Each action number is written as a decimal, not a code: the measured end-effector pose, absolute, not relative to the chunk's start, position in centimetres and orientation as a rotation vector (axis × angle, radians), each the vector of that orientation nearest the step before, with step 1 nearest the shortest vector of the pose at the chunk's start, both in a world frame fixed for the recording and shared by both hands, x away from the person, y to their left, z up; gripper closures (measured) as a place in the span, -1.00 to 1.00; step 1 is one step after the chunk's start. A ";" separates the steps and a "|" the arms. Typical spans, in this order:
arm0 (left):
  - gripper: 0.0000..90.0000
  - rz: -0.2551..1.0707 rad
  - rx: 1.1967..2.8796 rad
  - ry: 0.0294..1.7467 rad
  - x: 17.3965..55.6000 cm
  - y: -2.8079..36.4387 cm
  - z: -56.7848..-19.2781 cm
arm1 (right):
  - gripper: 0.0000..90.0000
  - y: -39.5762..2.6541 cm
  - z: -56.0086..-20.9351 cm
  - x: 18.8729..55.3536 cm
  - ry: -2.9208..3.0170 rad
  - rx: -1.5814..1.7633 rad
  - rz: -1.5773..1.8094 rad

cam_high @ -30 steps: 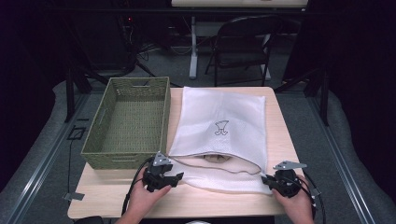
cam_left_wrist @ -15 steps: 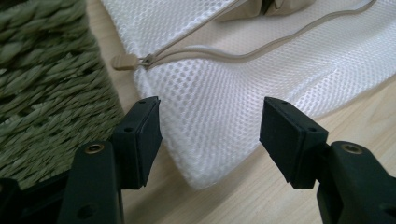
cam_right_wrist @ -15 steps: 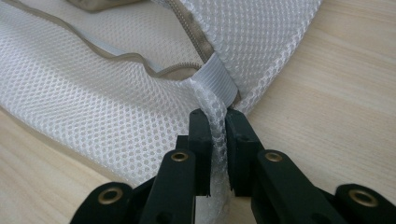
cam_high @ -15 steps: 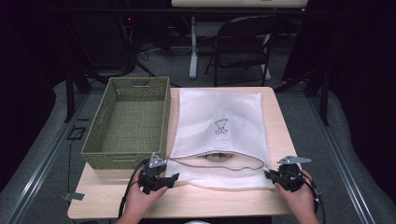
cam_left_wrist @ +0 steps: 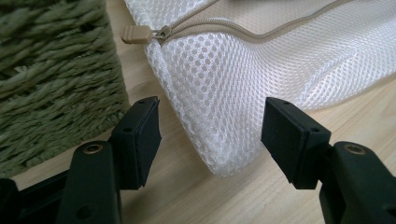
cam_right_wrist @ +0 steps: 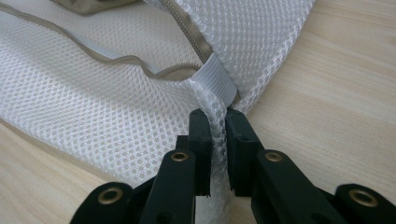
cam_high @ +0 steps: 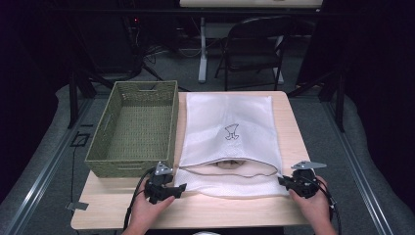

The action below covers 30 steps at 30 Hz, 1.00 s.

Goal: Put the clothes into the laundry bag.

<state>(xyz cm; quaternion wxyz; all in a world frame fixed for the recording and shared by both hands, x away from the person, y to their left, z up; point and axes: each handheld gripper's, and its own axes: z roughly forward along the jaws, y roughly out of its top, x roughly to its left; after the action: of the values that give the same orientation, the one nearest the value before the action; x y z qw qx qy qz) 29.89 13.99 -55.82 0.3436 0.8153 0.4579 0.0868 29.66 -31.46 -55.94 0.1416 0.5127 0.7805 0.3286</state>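
The white mesh laundry bag [cam_high: 227, 142] lies flat on the surface [cam_high: 235, 213], its zipper mouth open toward the person, something tan inside. The right hand-held gripper [cam_right_wrist: 217, 135] is clamped on the mesh at the bag's near corner beside the zipper's end tab. The left hand-held gripper [cam_left_wrist: 210, 135] has just been opening; its jaws stand apart around the other near corner without pressing it. The mesh looks light, limp and prone to sag; corners and zipper hem offer the best hold. A woven basket [cam_high: 134, 129] stands just beside the bag, crowding the left approach.
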 end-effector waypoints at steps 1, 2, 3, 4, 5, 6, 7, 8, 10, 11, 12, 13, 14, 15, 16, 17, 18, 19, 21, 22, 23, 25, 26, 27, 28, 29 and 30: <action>-0.17 0.214 2.117 1.191 30.0 14.0 -55.9 | 0.82 -31.5 -55.9 29.6 2.252 1.480 0.949; -0.17 0.215 2.111 1.193 30.0 13.9 -56.0 | 0.82 -31.5 -56.0 29.6 2.253 1.479 0.951; -0.17 0.205 2.110 1.192 30.1 13.8 -56.1 | 0.82 -31.4 -56.0 29.6 2.253 1.480 0.951; -0.17 0.200 2.117 1.191 30.1 13.8 -56.1 | 0.81 -31.4 -56.0 29.6 2.253 1.480 0.951; -0.17 0.202 2.123 1.187 30.1 13.8 -56.1 | 0.81 -31.4 -56.0 29.6 2.251 1.482 0.949; -0.17 0.201 2.122 1.184 30.2 13.7 -56.2 | 0.82 -31.4 -56.0 29.6 2.254 1.479 0.948; -0.17 0.204 2.125 1.185 30.2 13.6 -56.2 | 0.81 -31.4 -56.0 29.6 2.251 1.478 0.950; -0.16 0.202 2.123 1.184 30.2 13.5 -56.2 | 0.81 -31.4 -56.1 29.5 2.248 1.478 0.949; -0.14 0.202 2.128 1.178 30.3 13.4 -56.3 | 0.81 -31.4 -56.1 29.5 2.242 1.480 0.952; -0.12 0.203 2.131 1.179 30.3 13.4 -56.3 | 0.81 -31.4 -56.1 29.5 2.242 1.481 0.951; -0.10 0.208 2.133 1.179 30.4 13.4 -56.3 | 0.81 -31.4 -56.1 29.5 2.243 1.481 0.953; -0.06 0.207 2.131 1.177 30.4 13.3 -56.3 | 0.81 -31.4 -56.1 29.5 2.242 1.480 0.953; -0.02 0.201 2.127 1.179 30.4 13.3 -56.3 | 0.81 -31.5 -56.1 29.4 2.244 1.480 0.953; 0.03 0.206 2.132 1.176 30.4 13.3 -56.3 | 0.81 -31.5 -56.1 29.4 2.244 1.479 0.953; 0.08 0.207 2.133 1.179 30.4 13.3 -56.3 | 0.81 -31.5 -56.1 29.4 2.244 1.479 0.952; 0.12 0.207 2.136 1.176 30.5 13.3 -56.3 | 0.81 -31.4 -56.1 29.4 2.244 1.478 0.953; 0.17 0.209 2.135 1.177 30.4 13.2 -56.3 | 0.81 -31.4 -56.1 29.4 2.243 1.478 0.952; 0.22 0.208 2.129 1.176 30.4 13.2 -56.3 | 0.81 -31.4 -56.1 29.4 2.243 1.478 0.952; 0.30 0.217 2.136 1.169 30.5 13.1 -56.3 | 0.81 -31.4 -56.1 29.4 2.242 1.477 0.953; 0.35 0.217 2.139 1.166 30.5 13.1 -56.3 | 0.81 -31.4 -56.1 29.4 2.241 1.477 0.954; 0.40 0.218 2.138 1.168 30.5 13.1 -56.3 | 0.81 -31.4 -56.1 29.4 2.241 1.477 0.954; 0.47 0.230 2.143 1.156 30.5 13.1 -56.3 | 0.81 -31.4 -56.1 29.3 2.241 1.474 0.957; 0.51 0.232 2.143 1.155 30.5 13.0 -56.3 | 0.81 -31.4 -56.1 29.3 2.242 1.472 0.957; 0.55 0.232 2.149 1.147 30.5 13.1 -56.2 | 0.81 -31.4 -56.1 29.3 2.243 1.470 0.956; 0.59 0.236 2.151 1.144 30.5 13.1 -56.2 | 0.82 -31.4 -56.1 29.3 2.241 1.469 0.959; 0.63 0.238 2.153 1.138 30.5 13.0 -56.1 | 0.81 -31.3 -56.1 29.3 2.237 1.469 0.957; 0.67 0.248 2.150 1.138 30.5 13.0 -56.1 | 0.82 -31.3 -56.0 29.3 2.238 1.468 0.960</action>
<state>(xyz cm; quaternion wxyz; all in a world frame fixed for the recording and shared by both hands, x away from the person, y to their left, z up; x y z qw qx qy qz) 30.46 12.97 -56.08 0.3413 0.8264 0.4375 0.0952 29.27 -31.34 -56.05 0.1485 0.5107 0.7783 0.3338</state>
